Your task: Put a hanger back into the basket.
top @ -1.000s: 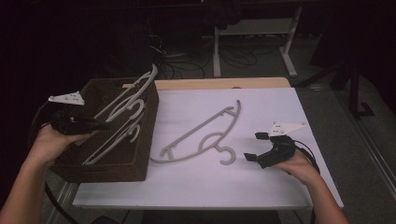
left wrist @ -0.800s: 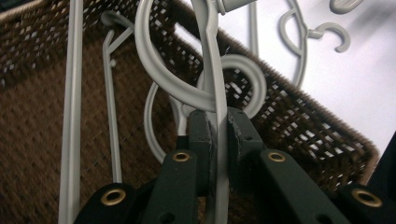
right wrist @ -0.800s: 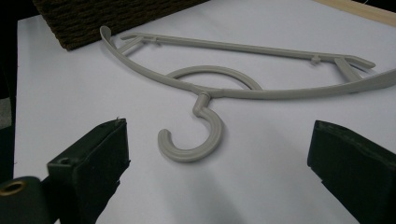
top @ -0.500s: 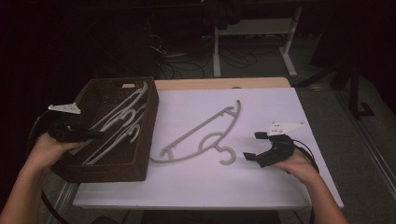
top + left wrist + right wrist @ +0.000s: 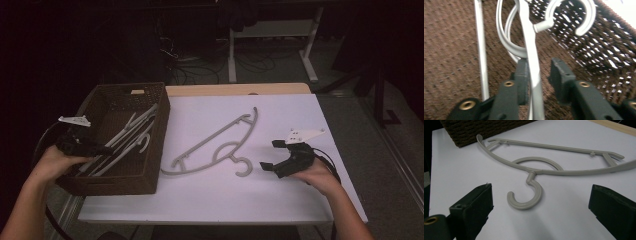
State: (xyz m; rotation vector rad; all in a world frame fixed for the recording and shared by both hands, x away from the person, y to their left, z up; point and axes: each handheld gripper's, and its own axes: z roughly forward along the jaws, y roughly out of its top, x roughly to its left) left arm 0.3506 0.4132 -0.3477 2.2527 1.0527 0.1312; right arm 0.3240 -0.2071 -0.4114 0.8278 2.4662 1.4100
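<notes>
Brown wicker basket [image 5: 150, 130]: sits at the left end of the white table [image 5: 210, 200], with a few grey hangers lying inside it
Your left hand [image 5: 52, 162]: down low at the near-left corner of the basket, forearm coming up from the bottom edge, gripper pointed level across the basket floor
Your left gripper [image 5: 539, 75]: jaws have just been opening and now stand narrow, with a grey hanger in the basket [image 5: 530, 50] running straight up between them; the left pad looks to sit right against the bar, the right pad is clear of it, so you're not clamping it
Loose hanger on the table [image 5: 215, 147]: flat on the white top, mid-table, just right of the basket and not touching it, hook [image 5: 526, 195] curling toward your right gripper
Your right hand [image 5: 317, 175]: resting on the table at the right, wrist low, palm cupped under the gripper body
Your right gripper [image 5: 270, 155]: jaws wide, nothing between the pads, aimed left at the hook, which lies near the tips but apart from them
</notes>
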